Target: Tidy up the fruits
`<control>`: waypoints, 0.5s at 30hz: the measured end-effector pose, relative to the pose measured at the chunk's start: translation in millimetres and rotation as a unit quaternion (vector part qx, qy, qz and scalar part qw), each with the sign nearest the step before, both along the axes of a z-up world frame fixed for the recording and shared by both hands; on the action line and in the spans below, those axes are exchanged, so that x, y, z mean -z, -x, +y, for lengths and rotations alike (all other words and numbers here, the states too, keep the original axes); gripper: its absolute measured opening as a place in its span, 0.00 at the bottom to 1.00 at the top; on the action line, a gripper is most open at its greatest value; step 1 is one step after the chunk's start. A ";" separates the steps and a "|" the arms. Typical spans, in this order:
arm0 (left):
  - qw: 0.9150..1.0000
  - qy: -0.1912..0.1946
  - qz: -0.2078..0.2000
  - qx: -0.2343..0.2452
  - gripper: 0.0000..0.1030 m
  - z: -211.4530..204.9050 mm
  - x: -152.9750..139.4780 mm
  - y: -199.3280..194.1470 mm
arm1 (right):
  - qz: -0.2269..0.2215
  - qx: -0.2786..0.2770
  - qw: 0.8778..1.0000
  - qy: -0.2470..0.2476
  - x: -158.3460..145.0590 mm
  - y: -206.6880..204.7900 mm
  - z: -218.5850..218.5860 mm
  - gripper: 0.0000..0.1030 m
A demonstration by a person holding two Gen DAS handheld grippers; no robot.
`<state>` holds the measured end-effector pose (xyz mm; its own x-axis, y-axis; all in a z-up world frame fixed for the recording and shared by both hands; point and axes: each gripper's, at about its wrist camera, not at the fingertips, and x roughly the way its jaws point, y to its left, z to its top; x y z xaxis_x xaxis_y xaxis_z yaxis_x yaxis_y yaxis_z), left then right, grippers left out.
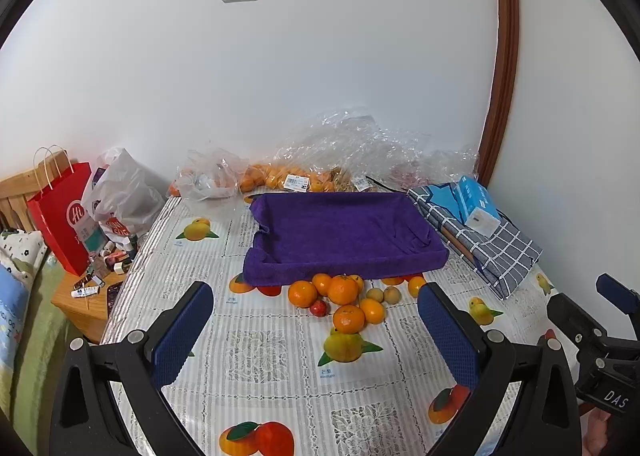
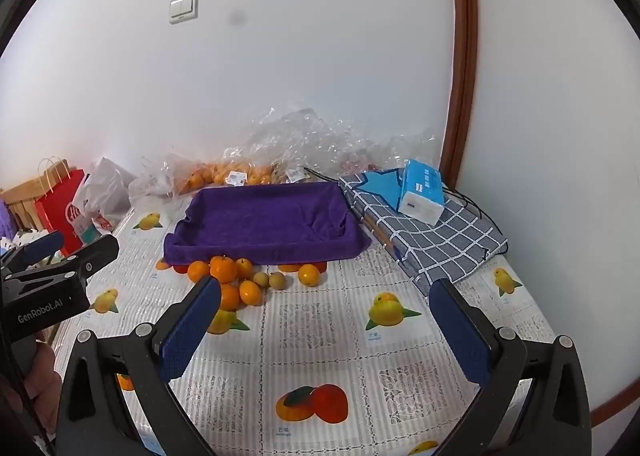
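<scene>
A table [image 1: 280, 360] covered in a fruit-printed plastic cloth fills the lower part of both views. On it, toward the wall, sits a tray lined with a purple towel [image 1: 340, 232], with nothing in it. To its right lies a folded checked cloth [image 1: 496, 252] with a blue tissue pack [image 1: 476, 203] on top, and behind the tray are crumpled clear plastic bags [image 1: 344, 147], one with more oranges inside.

The loose fruit lies in a cluster just in front of the tray's near edge: several oranges [image 1: 342, 290], two small tan round fruits [image 1: 384, 294] and one small red fruit [image 1: 319, 308]. Some touch each other.

The left gripper [image 1: 316, 320] and the right gripper [image 2: 326, 320] both hover over the table short of the pile, jaws spread wide and holding nothing.

The oranges look firm and light, with a slightly springy peel that should take a moderate squeeze. Being round, they are likely to roll, so the grip should go across the widest middle, from above. The small fruits probably need a gentler, well-centred pinch, as they could slip out sideways.
</scene>
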<state>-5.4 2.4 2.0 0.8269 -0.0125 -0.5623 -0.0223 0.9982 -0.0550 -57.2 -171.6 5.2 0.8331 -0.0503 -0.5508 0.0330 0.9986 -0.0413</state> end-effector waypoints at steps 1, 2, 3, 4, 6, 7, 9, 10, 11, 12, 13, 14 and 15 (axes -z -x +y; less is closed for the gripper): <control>1.000 0.000 -0.001 0.000 1.00 0.1 0.2 0.2 | 0.000 0.000 1.000 0.001 0.4 0.2 0.5 1.00; 1.000 0.000 -0.001 0.001 1.00 0.2 0.1 0.5 | -0.001 -0.001 1.000 0.001 0.2 0.3 1.0 1.00; 1.000 -0.001 -0.002 0.001 1.00 0.0 -0.2 0.5 | -0.002 -0.001 1.000 0.002 0.0 0.4 1.7 1.00; 1.000 0.000 -0.001 0.001 1.00 0.2 -0.4 0.5 | -0.002 -0.002 1.000 0.002 0.0 0.4 2.4 1.00; 1.000 0.000 -0.002 0.003 1.00 0.7 -1.1 0.8 | -0.003 -0.002 1.000 0.003 0.1 0.5 3.4 1.00; 1.000 0.000 -0.002 0.003 1.00 0.9 -1.5 0.7 | -0.003 -0.003 1.000 0.002 0.2 1.0 3.4 1.00; 1.000 0.000 -0.002 0.003 1.00 1.1 -3.0 0.1 | -0.004 -0.002 1.000 0.002 0.3 1.4 3.5 1.00; 1.000 0.000 -0.001 0.003 1.00 0.9 -3.1 0.0 | -0.003 -0.002 1.000 0.002 0.2 1.3 3.3 1.00; 1.000 0.001 -0.002 0.004 1.00 1.2 -3.9 0.1 | -0.003 -0.003 1.000 0.002 0.3 1.3 3.2 1.00; 1.000 0.001 -0.002 0.004 1.00 1.3 -4.5 0.1 | -0.004 -0.003 1.000 0.003 0.3 1.4 3.2 1.00; 1.000 0.001 -0.002 0.004 1.00 1.0 -4.6 0.0 | -0.003 -0.003 1.000 0.003 0.1 1.4 3.7 1.00; 1.000 0.001 -0.002 0.003 1.00 0.8 -5.2 0.2 | -0.003 -0.004 1.000 0.004 0.0 1.5 4.5 1.00; 1.000 0.000 -0.002 0.004 1.00 0.6 -5.3 0.1 | -0.004 -0.004 1.000 0.005 -0.4 1.6 5.7 1.00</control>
